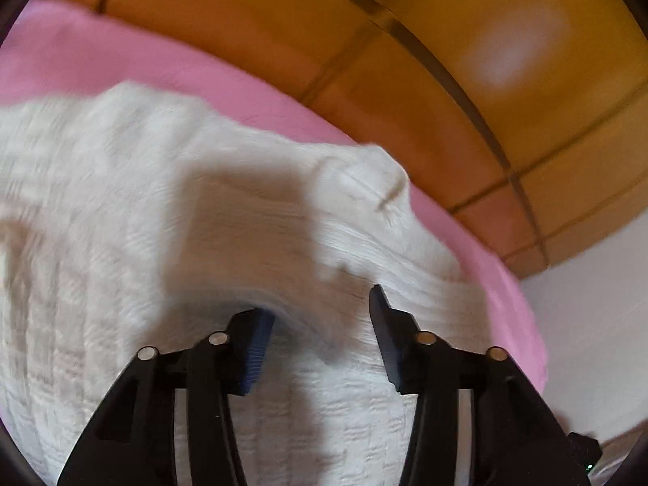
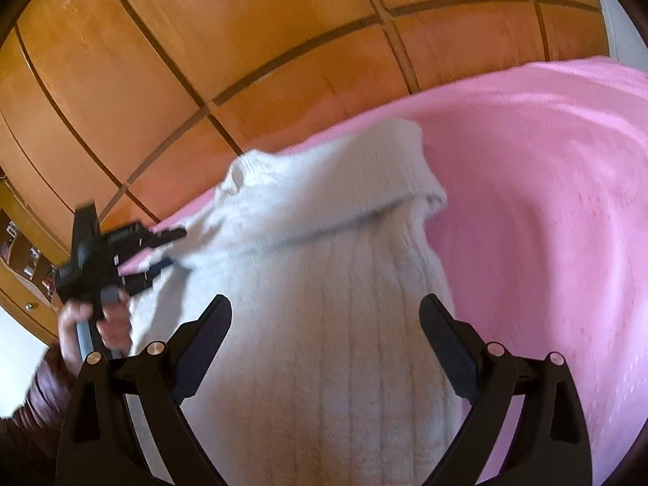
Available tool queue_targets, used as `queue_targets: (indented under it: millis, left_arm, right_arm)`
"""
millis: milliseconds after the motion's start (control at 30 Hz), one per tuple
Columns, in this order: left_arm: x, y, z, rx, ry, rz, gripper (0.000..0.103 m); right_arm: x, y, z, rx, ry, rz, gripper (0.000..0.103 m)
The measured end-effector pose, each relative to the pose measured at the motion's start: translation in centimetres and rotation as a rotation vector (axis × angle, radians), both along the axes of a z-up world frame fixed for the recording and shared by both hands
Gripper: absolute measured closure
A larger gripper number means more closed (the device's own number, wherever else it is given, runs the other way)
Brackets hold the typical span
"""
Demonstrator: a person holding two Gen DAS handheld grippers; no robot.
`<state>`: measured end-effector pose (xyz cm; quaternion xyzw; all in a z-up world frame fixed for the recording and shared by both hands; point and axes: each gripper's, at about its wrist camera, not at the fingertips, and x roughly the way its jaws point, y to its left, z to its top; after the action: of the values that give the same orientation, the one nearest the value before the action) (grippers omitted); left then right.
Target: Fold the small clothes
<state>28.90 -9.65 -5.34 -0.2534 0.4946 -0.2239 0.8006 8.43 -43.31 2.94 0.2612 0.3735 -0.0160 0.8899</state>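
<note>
A white ribbed knit sweater (image 1: 170,243) (image 2: 324,364) lies on a pink blanket (image 1: 121,56) (image 2: 546,202). Its far part is folded back over itself, and a small neck opening (image 2: 239,176) shows at the fold's left end. My left gripper (image 1: 320,303) hangs low over the sweater's left edge with its jaws half apart. Cloth lies under and between its blue pads (image 1: 255,356), and no pinch shows. In the right wrist view the left gripper (image 2: 170,248) reaches that edge from the left. My right gripper (image 2: 326,301) stands wide open above the sweater's near part, with nothing held.
Wooden wardrobe panels (image 1: 405,20) (image 2: 243,40) rise just behind the blanket's far edge. A hand (image 2: 93,324) with a dark red sleeve (image 2: 40,397) holds the left gripper. A white wall (image 1: 587,324) shows at the right. The blanket stretches bare to the sweater's right.
</note>
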Motion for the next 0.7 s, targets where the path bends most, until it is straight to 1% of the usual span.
queue_targets:
  millis: [67,133,167,200,267,333,400,433,467,500,533,567,600,633,667,700]
  left_arm:
    - [-0.4,1.4,-0.7,-0.067,0.041,0.029,0.057]
    - [0.1,2.3,-1.2,-0.105,0.068,0.048,0.058]
    - [0.4,2.5,-1.3,-0.109,0.075,0.048,0.075]
    - [0.5,2.6,-1.2,-0.092,0.075,0.047,0.098]
    - [0.7,2.7,-1.0,-0.070,0.053,0.040,0.097]
    - [0.2,3.0,0.1,-0.042,-0.017,0.030,0.098]
    - [0.2,3.4,0.7,-0.037,-0.049,0.031,0.098]
    - [0.3,3.3,0.7,-0.011,-0.052,0.022,0.098]
    - [0.5,3.2,0.4,0.039,-0.052,0.016,0.097]
    - [0.5,3.1,0.0,0.113,-0.046,0.024,0.092]
    - [0.5,3.2,-0.5,0.155,-0.033,0.032,0.085]
    - [0.4,3.6,-1.1,0.179,-0.016,0.046,0.068]
    - [0.2,4.4,-1.5,0.165,-0.010,0.070,0.065]
    - [-0.1,5.3,-1.5,0.145,-0.013,0.076,0.065]
    - [-0.5,6.1,-1.4,0.144,-0.019,0.085,0.065]
    - [-0.7,6.6,-1.3,0.150,-0.027,0.092,0.065]
  right_arm:
    - [1.1,0.1,0.8,-0.016,-0.018,0.002,0.009]
    - [3.1,0.5,1.3,-0.033,-0.024,-0.001,0.009]
    - [4.3,0.7,1.4,-0.045,-0.022,-0.001,0.009]
    - [5.1,0.9,1.3,-0.055,-0.019,-0.002,0.009]
    - [6.9,1.5,1.4,-0.070,-0.015,0.007,0.009]
    - [7.9,2.3,1.5,-0.076,-0.014,0.029,0.009]
    - [9.2,3.4,0.6,-0.101,0.022,0.046,0.009]
    - [9.6,3.8,0.0,-0.106,0.036,0.049,0.009]
    - [10.1,4.2,-0.8,-0.106,0.055,0.057,0.009]
    - [10.6,4.7,-1.8,-0.106,0.086,0.071,0.009]
    - [10.9,5.2,-2.7,-0.123,0.112,0.074,0.009]
    - [11.0,5.7,-3.5,-0.154,0.129,0.071,0.008]
    - [11.0,6.4,-4.2,-0.211,0.130,0.069,0.008]
    - [10.9,7.0,-4.5,-0.254,0.123,0.071,0.006]
    - [10.8,7.6,-4.6,-0.292,0.123,0.077,0.003]
    - [10.9,8.3,-4.8,-0.337,0.134,0.083,0.002]
